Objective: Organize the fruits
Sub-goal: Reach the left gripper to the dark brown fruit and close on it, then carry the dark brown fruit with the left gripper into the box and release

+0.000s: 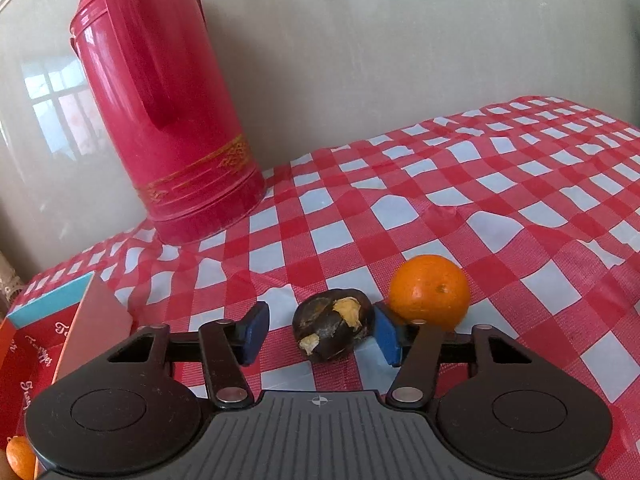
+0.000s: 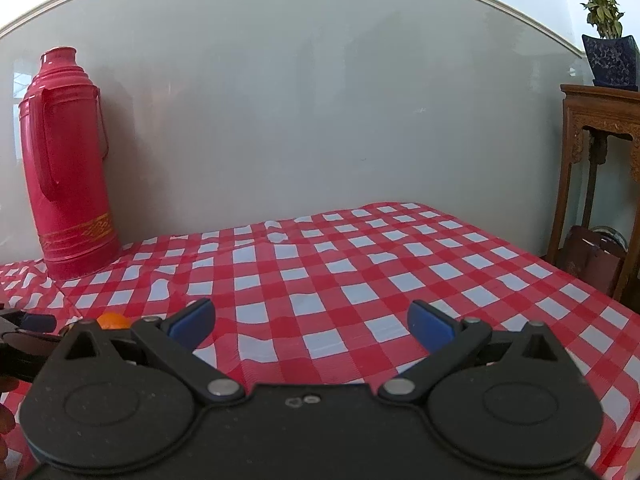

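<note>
At the near edge of the left wrist view, the left gripper [image 1: 320, 334] is seen partly open, its blue pads set either side of a dark brown fruit [image 1: 333, 329] with torn, yellowish patches on its skin. The right-hand pad appears to touch the fruit's side; a clear gap is left between the left-hand pad and the fruit, so no grip is made and the fruit is resting on the desk [image 1: 440, 208]. Just beyond the right-hand pad, an orange [image 1: 430, 297] is sitting on the red-and-white checked cloth, close beside the dark fruit. To the near left, a red box with a teal edge [image 1: 44, 344] is seen, and at the bottom left corner a second orange fruit [image 1: 20, 458] is partly visible. Farther back on the left, a tall red thermos [image 1: 160, 100] is standing upright against the pale wall.

In the right wrist view, the right gripper [image 2: 312, 326] is held wide open above the cloth, with nothing between its pads. The orange is glimpsed behind its left-hand finger. Far right, a carved wooden stand [image 2: 596, 120] bearing a potted plant [image 2: 608, 44] is seen.
</note>
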`<state>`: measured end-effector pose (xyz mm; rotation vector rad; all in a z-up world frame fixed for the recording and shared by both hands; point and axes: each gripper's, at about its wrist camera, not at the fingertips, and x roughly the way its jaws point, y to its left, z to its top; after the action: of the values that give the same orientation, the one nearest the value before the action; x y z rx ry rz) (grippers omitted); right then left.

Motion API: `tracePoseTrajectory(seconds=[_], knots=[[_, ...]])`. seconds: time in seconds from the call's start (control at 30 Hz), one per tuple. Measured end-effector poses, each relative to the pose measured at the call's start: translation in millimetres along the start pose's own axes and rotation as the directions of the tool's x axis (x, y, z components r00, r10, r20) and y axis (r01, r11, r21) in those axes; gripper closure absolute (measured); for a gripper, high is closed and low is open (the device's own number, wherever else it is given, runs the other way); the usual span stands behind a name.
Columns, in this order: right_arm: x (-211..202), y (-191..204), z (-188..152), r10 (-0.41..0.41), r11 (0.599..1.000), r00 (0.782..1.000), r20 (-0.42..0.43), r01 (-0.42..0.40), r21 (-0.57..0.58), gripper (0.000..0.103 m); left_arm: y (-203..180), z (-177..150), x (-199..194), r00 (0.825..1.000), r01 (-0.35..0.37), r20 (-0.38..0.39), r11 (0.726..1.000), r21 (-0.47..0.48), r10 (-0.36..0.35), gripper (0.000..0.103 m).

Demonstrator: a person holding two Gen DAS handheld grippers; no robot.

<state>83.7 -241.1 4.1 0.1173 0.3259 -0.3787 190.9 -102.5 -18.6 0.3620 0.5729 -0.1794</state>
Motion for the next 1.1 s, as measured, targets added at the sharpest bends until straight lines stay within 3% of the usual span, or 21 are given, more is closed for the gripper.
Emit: tracePoseTrajectory(seconds=[0.1,0.63,1.1], knots=[[0,0,0,-0.001,1.0,1.0,-0.002,0.001,0.0,0.006,-1,-1,-1,1.0,0.015,0.001,1.0,-0.004,-0.015,0.06],[-1,-1,0,0.012,1.0,1.0,0.001,-0.012,0.009,0.006,-3,-5,-12,0.999,-0.005,0.032,1.0,-0.007,0.005,0.061],[0,1,0,0.025,1.0,1.0,-0.002,-0.025,-0.005,0.006,9,-18,-53,0.997,0.005,0.074,0.999,-0.048,-0.001,0.061]])
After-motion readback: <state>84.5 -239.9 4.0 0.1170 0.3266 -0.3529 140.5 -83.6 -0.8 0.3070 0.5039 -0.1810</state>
